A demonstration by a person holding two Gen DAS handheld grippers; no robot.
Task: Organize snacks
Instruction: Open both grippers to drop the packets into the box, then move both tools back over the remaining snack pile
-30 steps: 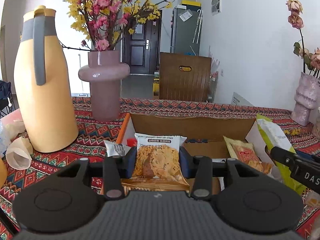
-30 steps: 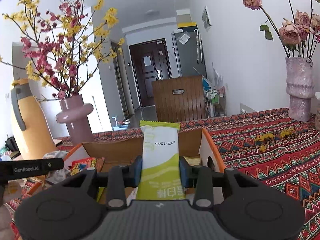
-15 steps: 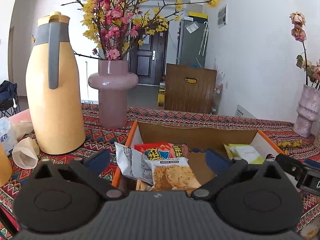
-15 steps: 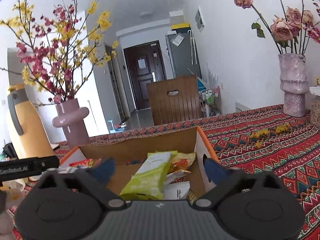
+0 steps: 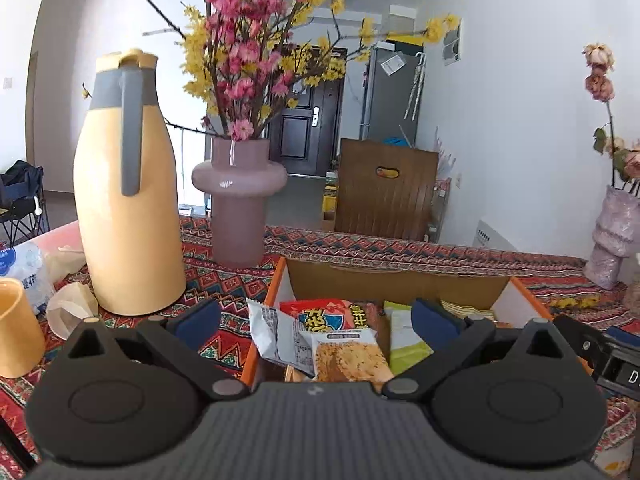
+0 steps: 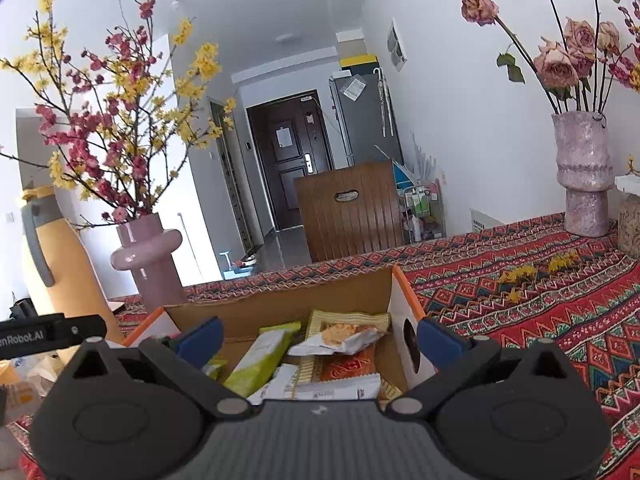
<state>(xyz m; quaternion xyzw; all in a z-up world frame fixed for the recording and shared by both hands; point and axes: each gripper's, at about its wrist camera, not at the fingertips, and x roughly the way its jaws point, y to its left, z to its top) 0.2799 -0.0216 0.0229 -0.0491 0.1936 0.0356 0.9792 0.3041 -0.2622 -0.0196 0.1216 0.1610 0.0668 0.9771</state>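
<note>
Patterned red cloth over the worktop, hallway and dark door behind; yellow jug and pink vase at left.

Item: snack packets, assorted, lying loose in an open cardboard box with orange-edged flaps.
- Crisp packet, clear-fronted, nearest the left gripper; a grey-white wrapper and a red bag touch it.
- Green stick pack, leaning on other packets, with a gold-and-orange bag just beside it.

Handling, by judgement: light, soft film, slippery, contents brittle. Best taken across the flat middle or by a sealed end seam, with a gentle squeeze; a hard pinch would likely crush the crisps.

Pose: both grippers point forward and slightly down over the box's near edge. Left fingers spread wide, holding nothing. Right gripper likewise, fingers wide and empty, packets lying below, apart from the pads. How deep the pile goes is hard to tell.
</note>
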